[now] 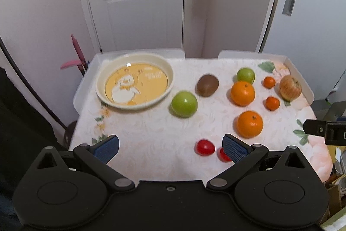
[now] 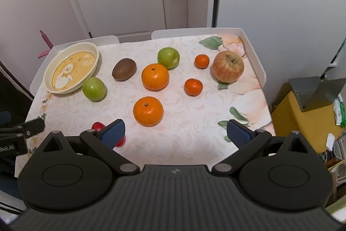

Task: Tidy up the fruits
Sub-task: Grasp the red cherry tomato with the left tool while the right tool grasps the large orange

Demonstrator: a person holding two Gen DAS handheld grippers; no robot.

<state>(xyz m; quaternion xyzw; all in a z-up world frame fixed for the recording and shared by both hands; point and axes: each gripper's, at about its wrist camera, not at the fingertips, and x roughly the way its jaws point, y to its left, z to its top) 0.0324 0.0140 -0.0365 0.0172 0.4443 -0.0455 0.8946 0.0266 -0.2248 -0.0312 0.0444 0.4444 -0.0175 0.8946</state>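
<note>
Both the left gripper and right gripper hovered spread and empty, since every fruit lay outside the cream duck-printed ceramic bowl.

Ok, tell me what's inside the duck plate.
The plate holds no fruit: only its printed yellow base with a white duck shows. All the fruit lies outside on the cloth; the nearest green apple sits beside its rim. The near wall hides a sliver of the base.
</note>
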